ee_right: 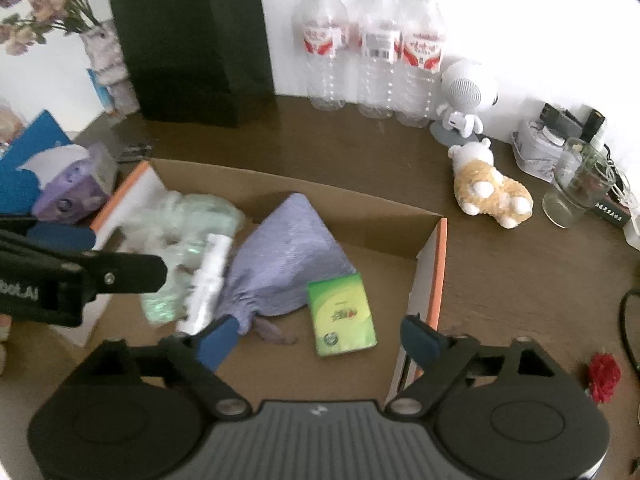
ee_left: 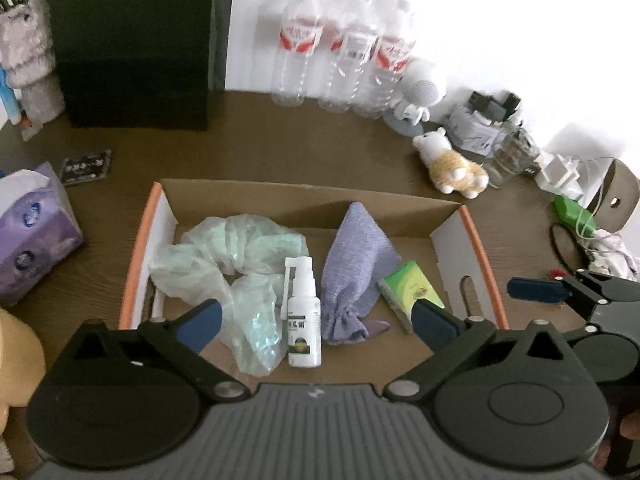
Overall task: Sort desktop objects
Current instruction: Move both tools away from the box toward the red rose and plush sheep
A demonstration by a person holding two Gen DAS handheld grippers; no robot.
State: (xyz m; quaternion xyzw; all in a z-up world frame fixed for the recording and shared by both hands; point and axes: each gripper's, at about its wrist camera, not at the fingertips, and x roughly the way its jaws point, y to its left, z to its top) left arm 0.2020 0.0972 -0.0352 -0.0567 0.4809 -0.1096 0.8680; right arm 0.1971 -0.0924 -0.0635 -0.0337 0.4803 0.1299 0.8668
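An open cardboard box (ee_left: 304, 200) (ee_right: 344, 216) with orange edges sits on the brown desk. Inside lie a crumpled pale green plastic bag (ee_left: 224, 264) (ee_right: 180, 220), a white spray bottle (ee_left: 303, 312) (ee_right: 210, 276), a purple drawstring pouch (ee_left: 354, 268) (ee_right: 288, 256) and a green tissue pack (ee_left: 410, 288) (ee_right: 344, 314). My left gripper (ee_left: 316, 320) is open and empty above the box's near side, around the spray bottle. My right gripper (ee_right: 320, 338) is open and empty over the box's right part, near the green pack. Each gripper shows in the other's view.
Three water bottles (ee_right: 372, 48), a black bag (ee_right: 192, 40), a white robot speaker (ee_right: 466, 96), a plush hamster (ee_right: 490, 188), a glass jar (ee_right: 572, 188) and a purple tissue box (ee_left: 28, 236) stand around the box. A red flower (ee_right: 604, 376) lies at right.
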